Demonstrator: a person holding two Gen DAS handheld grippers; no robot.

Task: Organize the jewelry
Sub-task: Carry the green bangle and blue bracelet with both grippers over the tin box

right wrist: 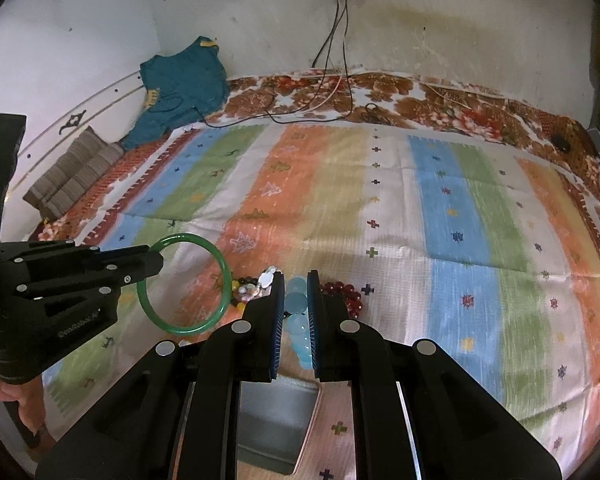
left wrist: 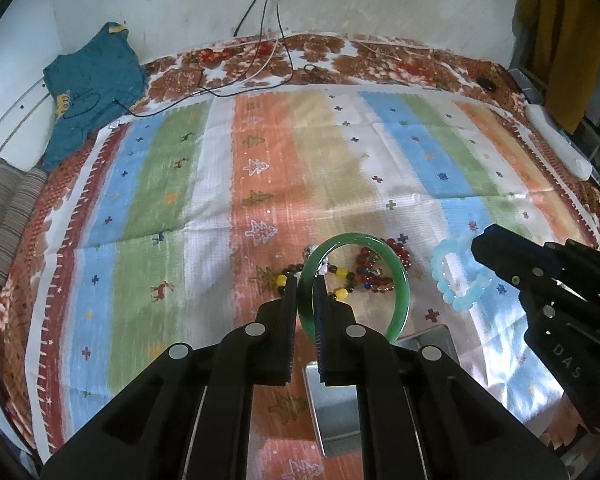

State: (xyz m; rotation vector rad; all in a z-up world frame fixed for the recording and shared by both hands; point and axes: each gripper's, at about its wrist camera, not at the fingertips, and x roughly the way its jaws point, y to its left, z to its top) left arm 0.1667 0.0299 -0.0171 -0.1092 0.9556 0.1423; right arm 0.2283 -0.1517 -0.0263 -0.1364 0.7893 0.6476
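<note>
My left gripper point(left wrist: 306, 278) is shut on a green bangle point(left wrist: 398, 276), held upright above the bedspread; it also shows in the right wrist view point(right wrist: 188, 330). My right gripper point(right wrist: 296, 276) is shut on a pale blue bead bracelet point(right wrist: 296, 304), which hangs from its tip in the left wrist view point(left wrist: 444, 276). On the cloth below lie a dark bracelet with yellow beads point(left wrist: 342, 292), a multicoloured bead bracelet point(left wrist: 374, 274) and a red bead bracelet point(left wrist: 398, 250). A grey metal tray point(left wrist: 340, 412) lies under the grippers, near the front edge.
A striped cloth point(left wrist: 300, 168) covers a floral bedspread point(left wrist: 340, 56). A teal garment point(left wrist: 92, 88) and a folded striped fabric point(left wrist: 8, 216) sit at the far left. Cables point(left wrist: 260, 40) hang from the wall onto the bed. A white object point(left wrist: 560, 144) lies at the right edge.
</note>
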